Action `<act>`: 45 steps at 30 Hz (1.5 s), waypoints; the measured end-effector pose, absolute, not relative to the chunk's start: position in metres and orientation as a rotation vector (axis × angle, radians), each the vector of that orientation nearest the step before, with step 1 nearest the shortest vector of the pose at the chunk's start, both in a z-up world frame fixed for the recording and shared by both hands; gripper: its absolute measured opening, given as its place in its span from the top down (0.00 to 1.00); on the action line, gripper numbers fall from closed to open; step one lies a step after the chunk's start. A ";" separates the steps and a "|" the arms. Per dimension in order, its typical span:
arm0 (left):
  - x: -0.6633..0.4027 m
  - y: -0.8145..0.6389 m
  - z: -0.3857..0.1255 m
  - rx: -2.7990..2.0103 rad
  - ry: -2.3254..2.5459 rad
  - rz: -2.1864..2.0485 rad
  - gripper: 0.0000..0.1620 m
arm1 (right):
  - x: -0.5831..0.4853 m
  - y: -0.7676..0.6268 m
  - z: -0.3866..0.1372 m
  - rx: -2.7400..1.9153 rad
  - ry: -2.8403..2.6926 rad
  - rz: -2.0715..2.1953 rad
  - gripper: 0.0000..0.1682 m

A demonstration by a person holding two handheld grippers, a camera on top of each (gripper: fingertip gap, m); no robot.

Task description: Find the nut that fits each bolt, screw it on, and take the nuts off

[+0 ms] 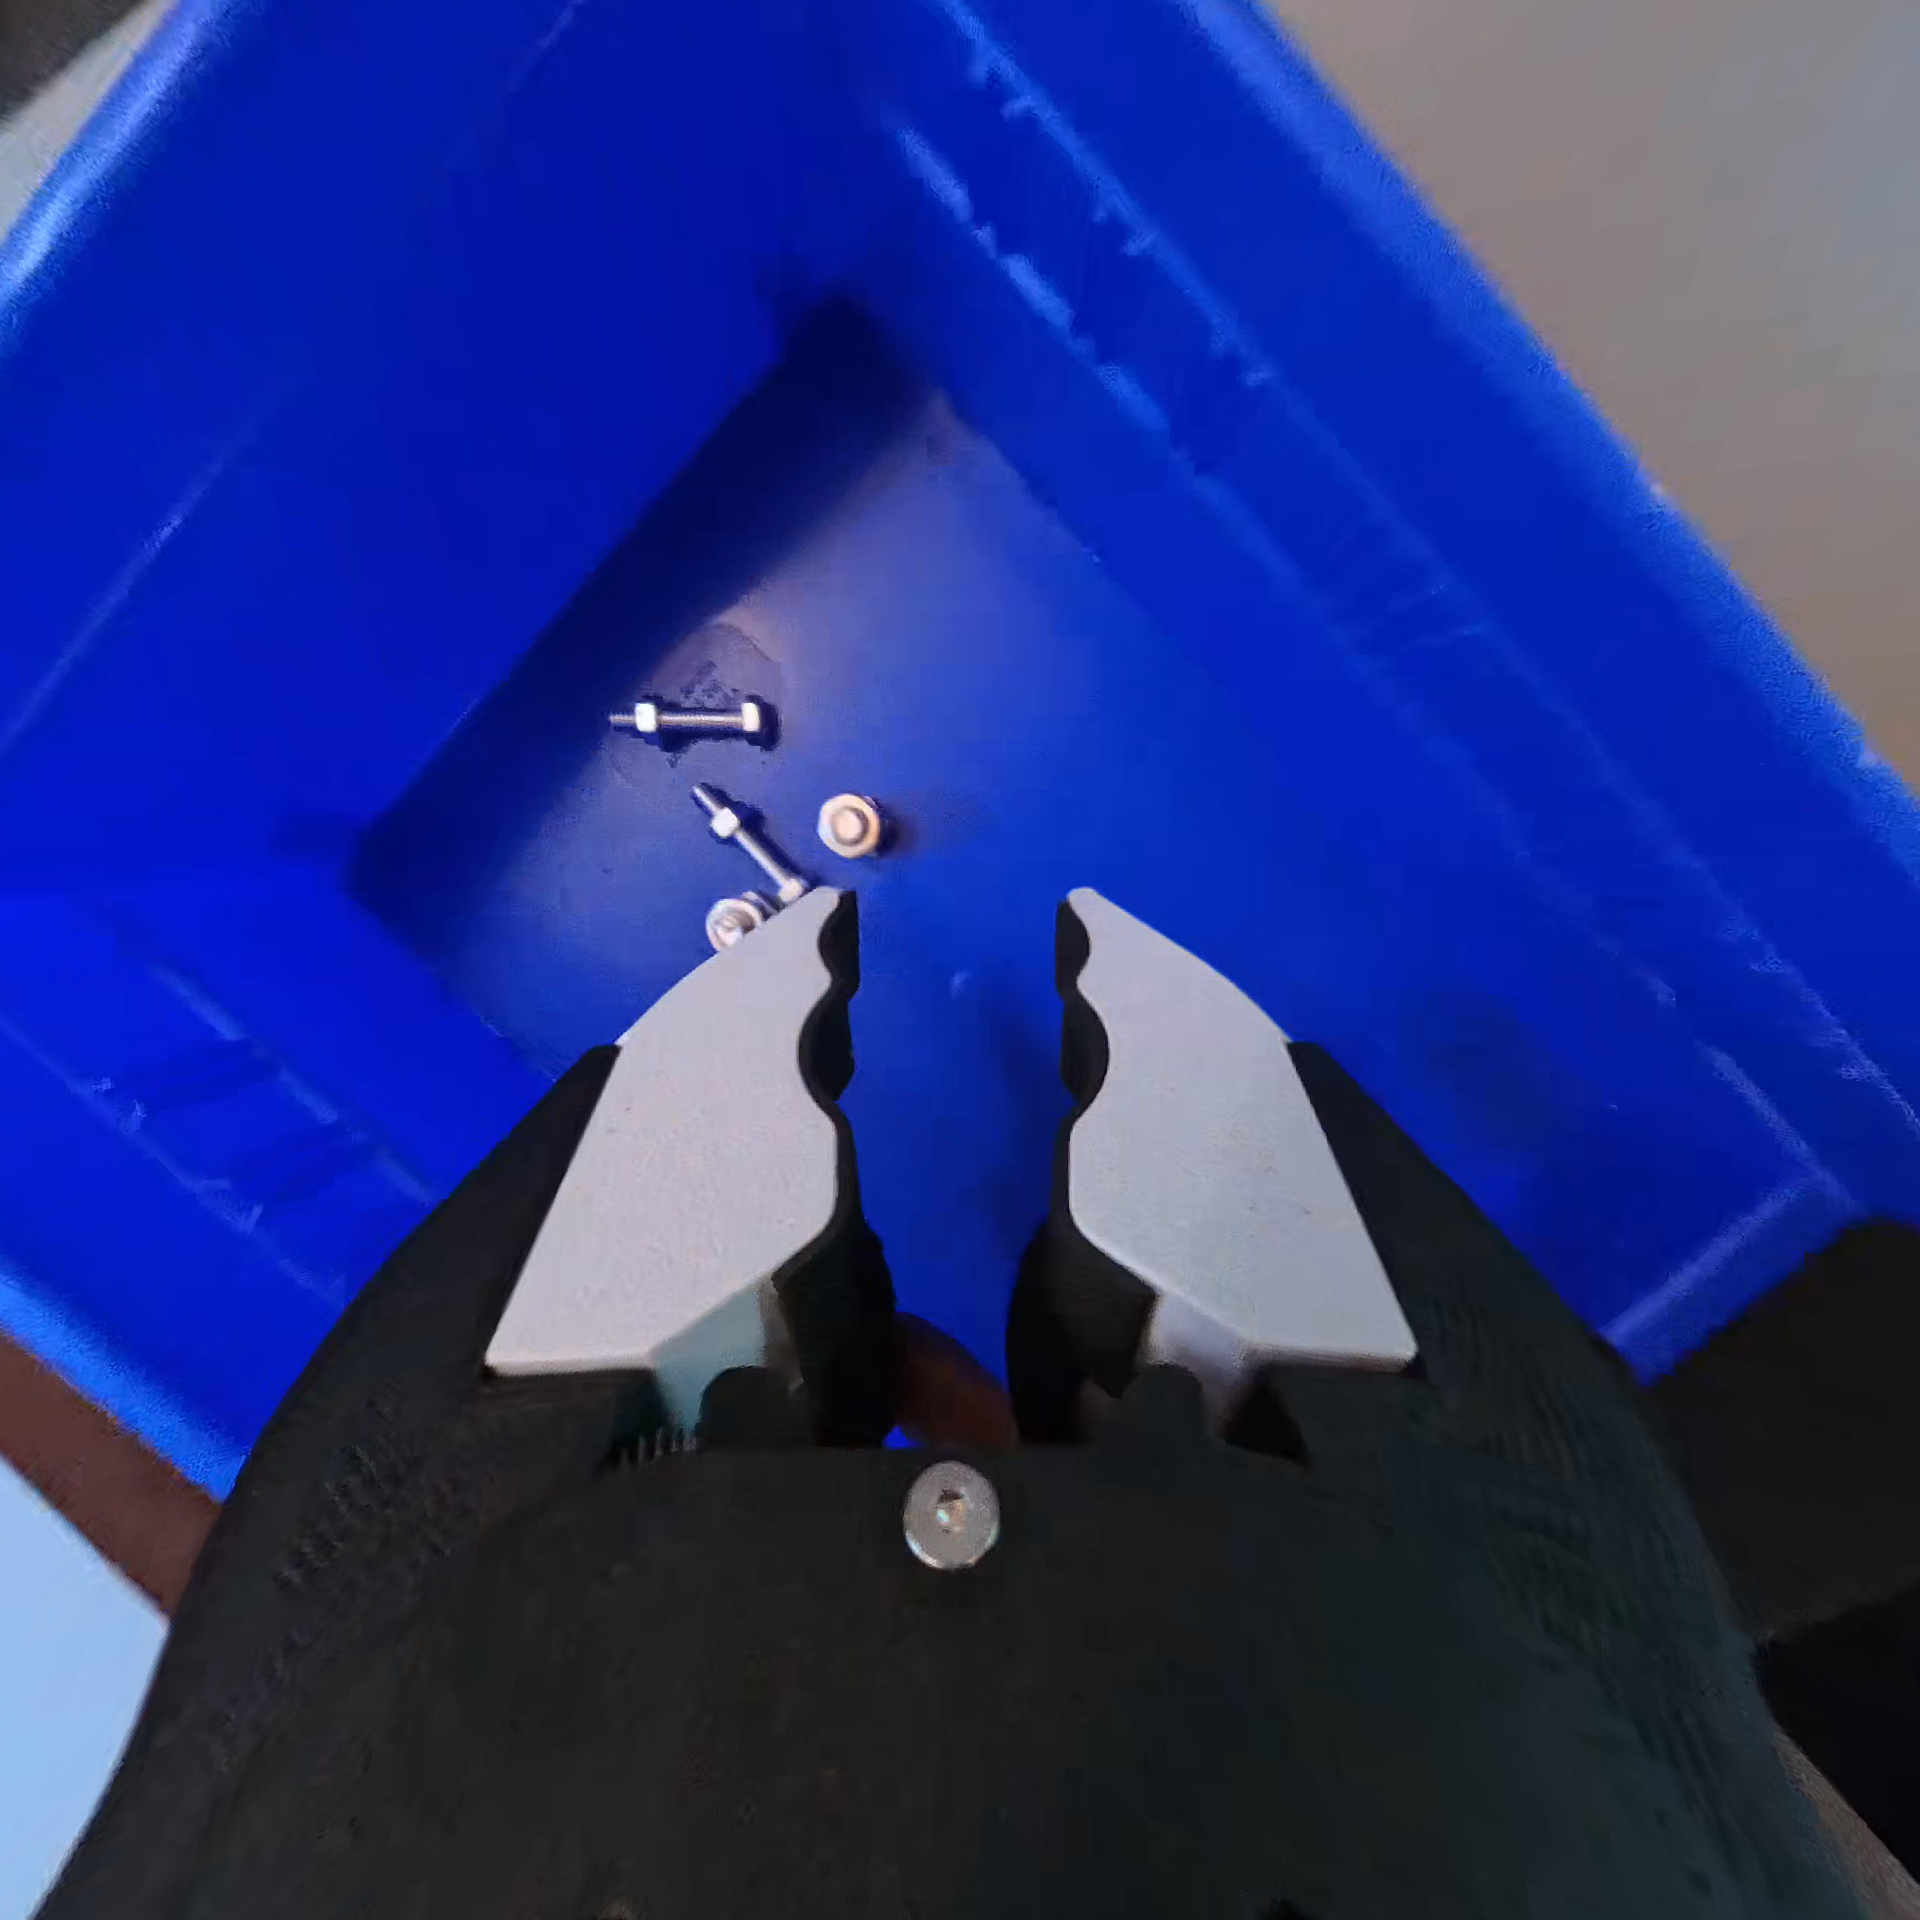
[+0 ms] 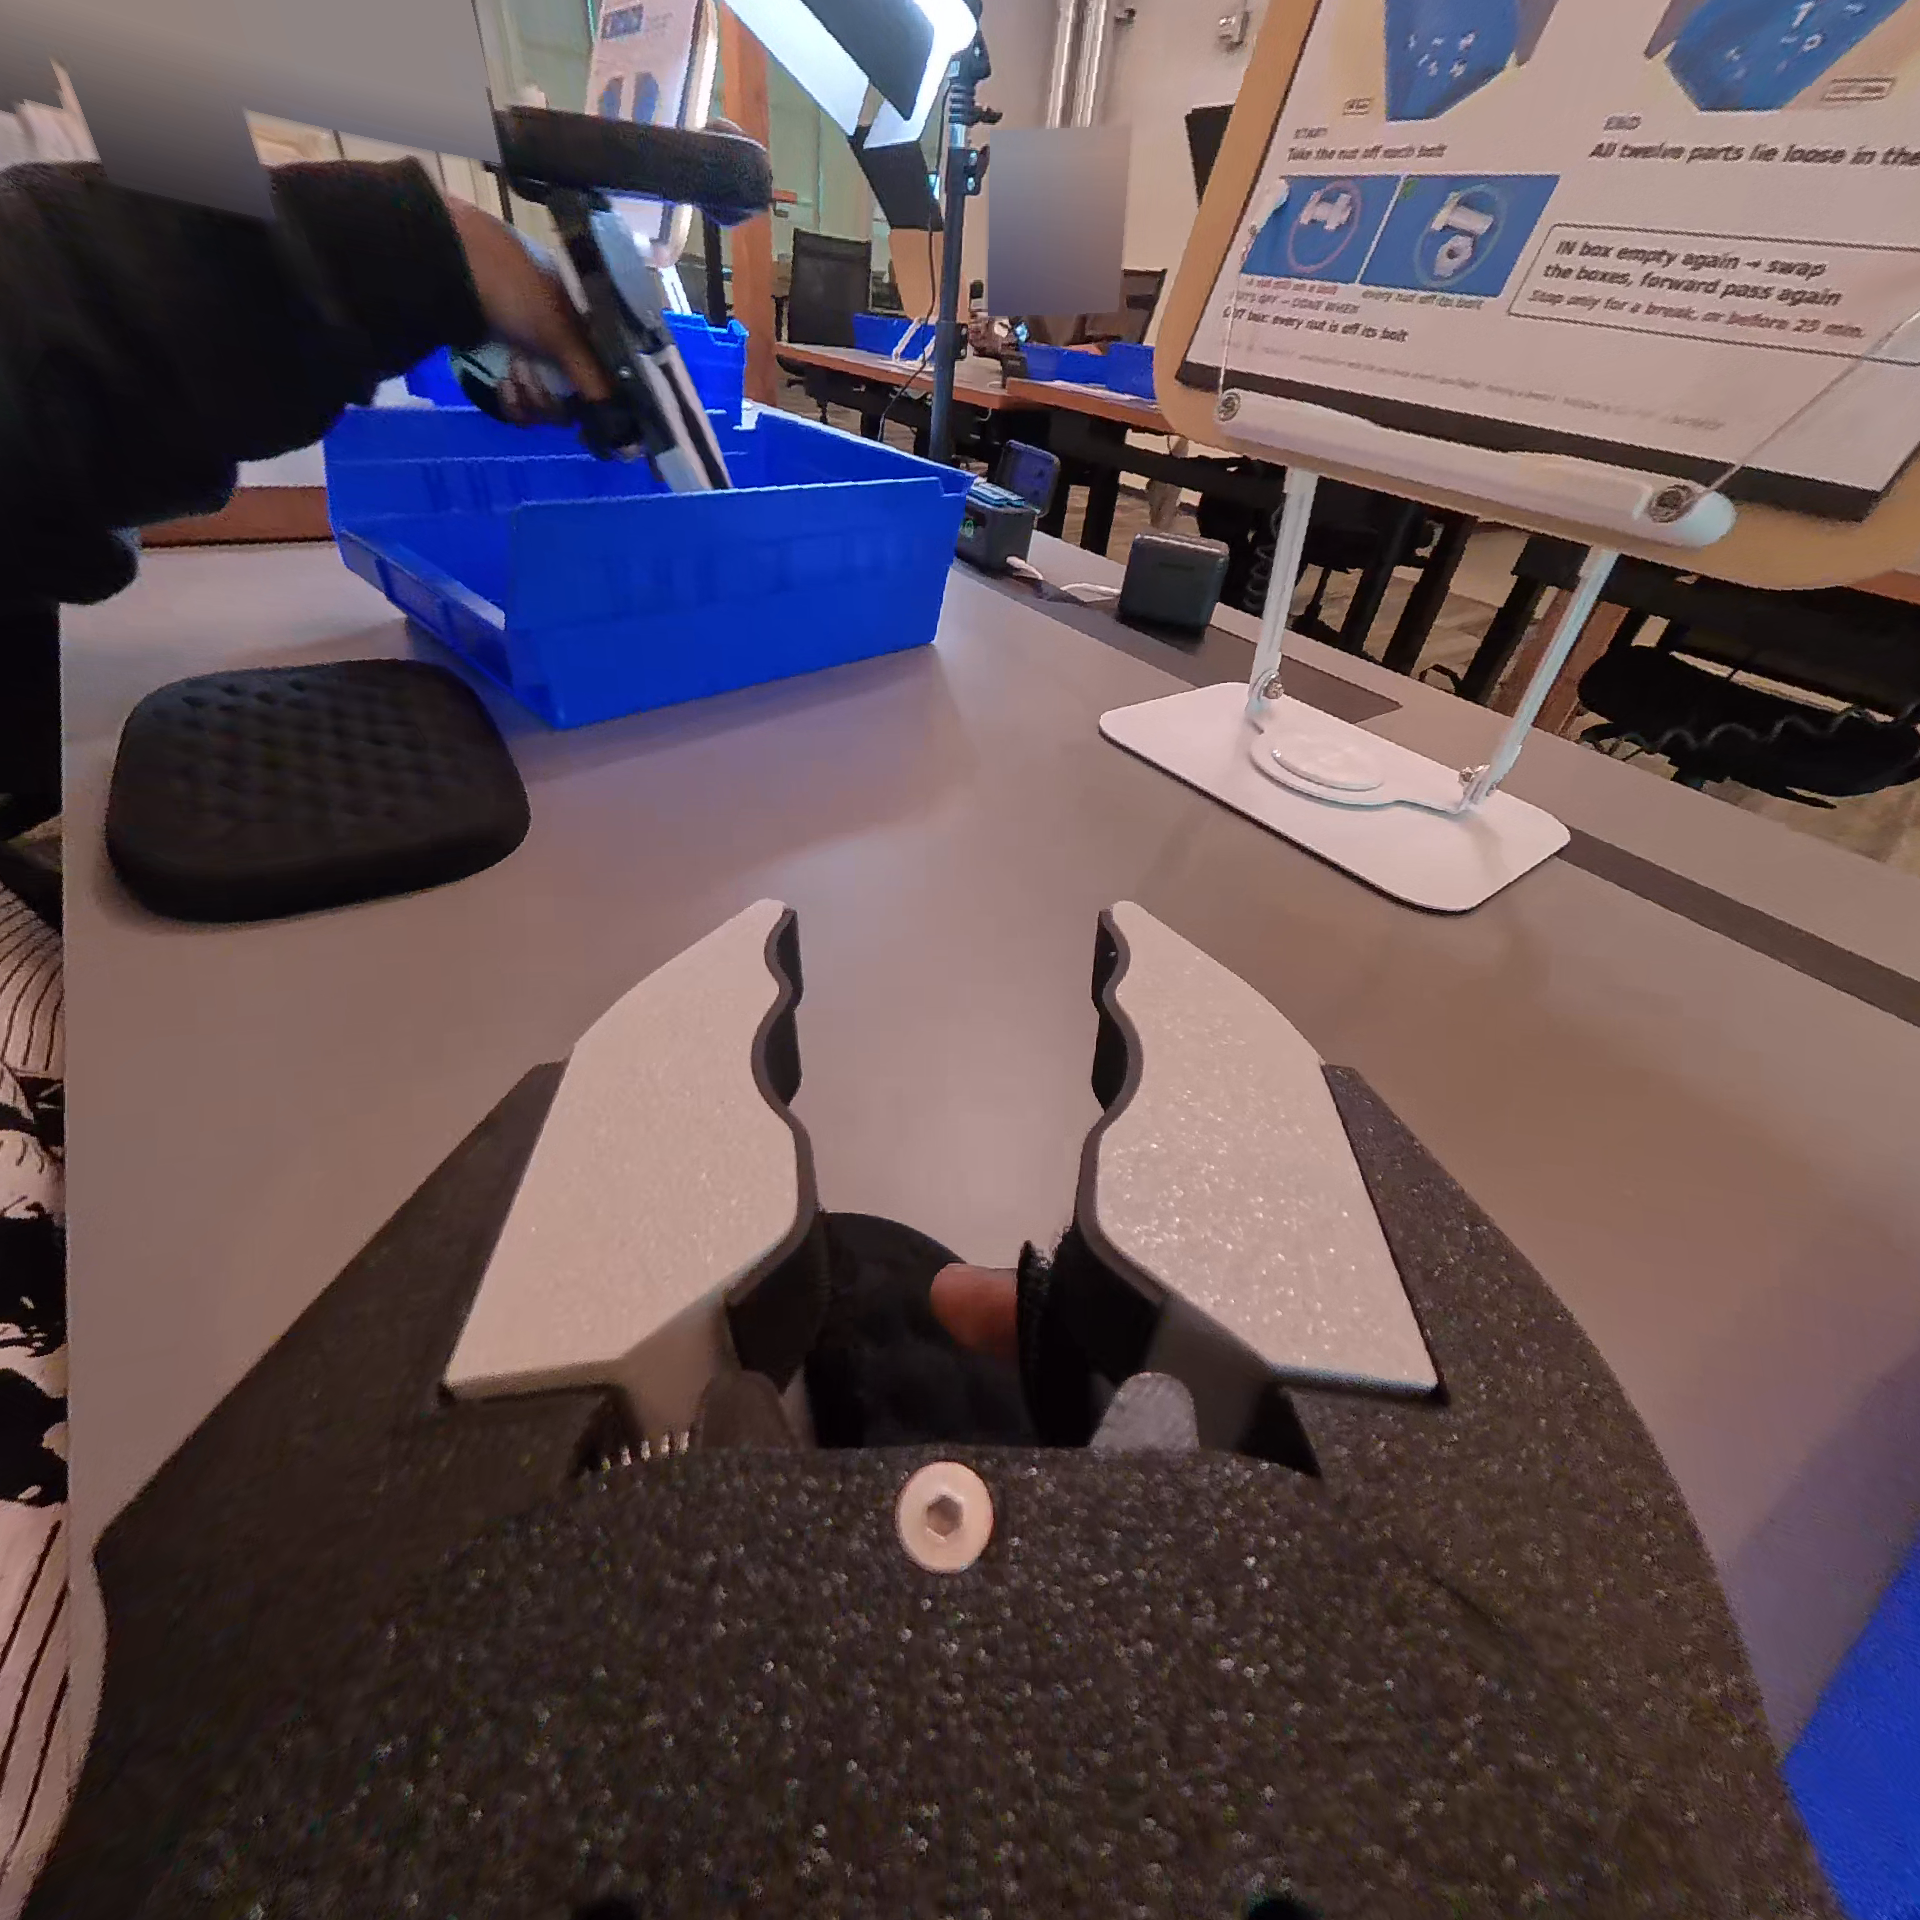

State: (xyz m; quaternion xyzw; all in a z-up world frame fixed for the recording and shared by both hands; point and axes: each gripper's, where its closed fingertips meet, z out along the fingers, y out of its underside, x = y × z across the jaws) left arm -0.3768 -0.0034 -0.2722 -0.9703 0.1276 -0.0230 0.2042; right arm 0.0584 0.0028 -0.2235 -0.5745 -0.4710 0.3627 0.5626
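a white instruction sheet with black printed lines and small blue pictures [image 2: 1621,208] stands on a pale wooden board on a white metal stand [image 2: 1340,800] near the far right edge of the grey table [image 2: 935,831]; its print is legible, with short headings, a boxed note and captions under the pictures. a tall white poster with blue shapes [image 2: 639,62] in the background carries print too small to tell. a faint round moulded stamp [image 1: 727,670] on the floor of the blue plastic bin [image 1: 1247,520] is too blurred to make out
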 end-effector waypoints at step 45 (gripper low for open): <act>-0.030 -0.053 -0.208 -1.808 1.446 -0.481 0.91 | 0.029 -0.041 -0.211 -1.275 -1.278 1.110 0.77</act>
